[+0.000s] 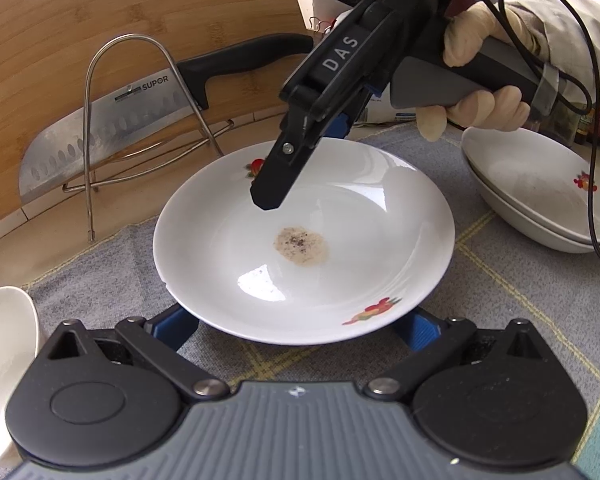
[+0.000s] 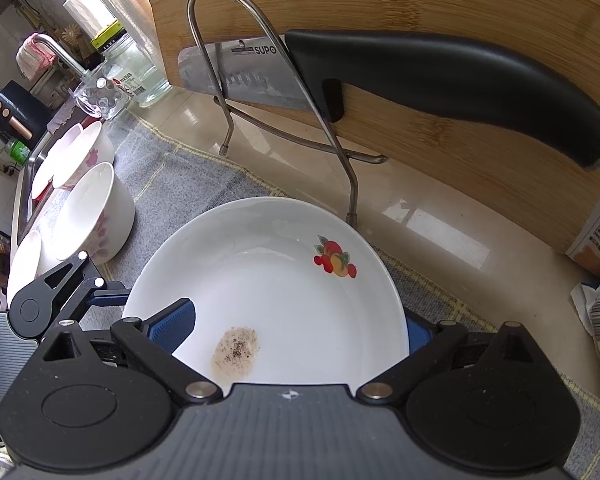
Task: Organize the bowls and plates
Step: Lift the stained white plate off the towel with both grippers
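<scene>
While the plate (image 1: pixel 304 240), white with fruit prints and a brown stain, lies on the gray cloth (image 1: pixel 520 300), the right gripper (image 2: pixel 296 328) spreads its fingers astride the rim, one pad inside. The left gripper (image 1: pixel 300 326), also spread, probably sits under the near edge. Pinch firmly and lift level toward the stacked plates (image 1: pixel 540 200).

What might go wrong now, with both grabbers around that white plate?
The white fruit-patterned plate holds a brownish speckled puddle; tilting it may spill that onto the grey cloth. The right gripper straddles the rim, open, so the plate could slip if lifted carelessly. The steel cleaver on its wire rack stands close behind.
</scene>
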Demonstrator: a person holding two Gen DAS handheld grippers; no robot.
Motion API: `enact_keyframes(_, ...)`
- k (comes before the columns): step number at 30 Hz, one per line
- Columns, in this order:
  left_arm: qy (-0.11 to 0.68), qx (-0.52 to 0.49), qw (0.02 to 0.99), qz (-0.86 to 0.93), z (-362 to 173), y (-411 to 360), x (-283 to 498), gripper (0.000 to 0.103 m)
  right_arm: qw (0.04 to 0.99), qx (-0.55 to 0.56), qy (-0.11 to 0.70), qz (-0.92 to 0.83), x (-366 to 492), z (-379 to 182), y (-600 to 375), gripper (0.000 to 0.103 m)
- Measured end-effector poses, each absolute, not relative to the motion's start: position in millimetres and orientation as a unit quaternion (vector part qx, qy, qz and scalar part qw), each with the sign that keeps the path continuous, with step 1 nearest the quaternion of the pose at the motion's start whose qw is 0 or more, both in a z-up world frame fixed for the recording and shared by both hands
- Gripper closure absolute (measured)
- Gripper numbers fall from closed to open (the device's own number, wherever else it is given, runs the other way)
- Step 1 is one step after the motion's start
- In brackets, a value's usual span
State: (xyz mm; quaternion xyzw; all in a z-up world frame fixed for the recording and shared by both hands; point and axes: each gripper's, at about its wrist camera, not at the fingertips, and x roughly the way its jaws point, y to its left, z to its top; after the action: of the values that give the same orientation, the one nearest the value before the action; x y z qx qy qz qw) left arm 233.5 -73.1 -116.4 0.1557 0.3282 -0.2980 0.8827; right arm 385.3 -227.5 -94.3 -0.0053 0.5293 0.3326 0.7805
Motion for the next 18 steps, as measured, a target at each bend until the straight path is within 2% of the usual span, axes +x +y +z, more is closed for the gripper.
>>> enact_keyframes(18,0.322,0.175,0.88,-0.304,-101.4,-70.4,215.2,0.001,0.782,0.001,0.529,0.329,364.0,-87.0,-224.5,0.0)
